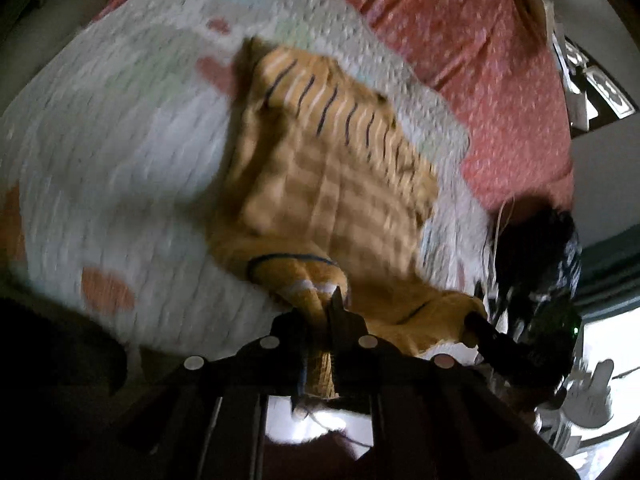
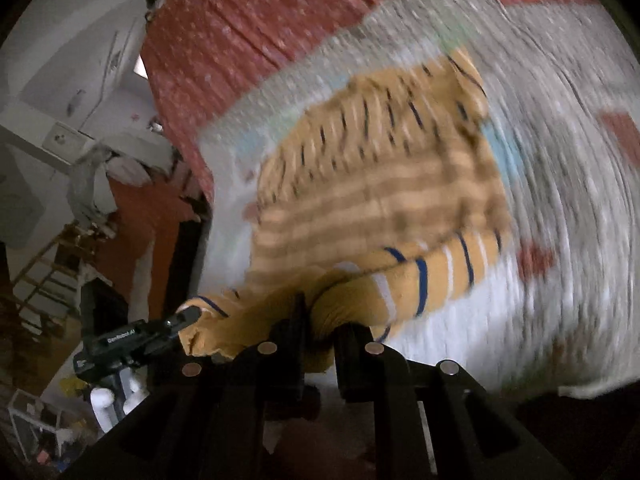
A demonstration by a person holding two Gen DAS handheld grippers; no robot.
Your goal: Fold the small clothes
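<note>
Jaws of the left gripper and right gripper are clamped on the near edge of the yellow striped garment, which runs from bottom centre toward frame centre over the white quilt.

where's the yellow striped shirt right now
In both wrist views the yellow striped shirt spreads over the white quilt, its near edge pinched by the left gripper and right gripper.
</note>
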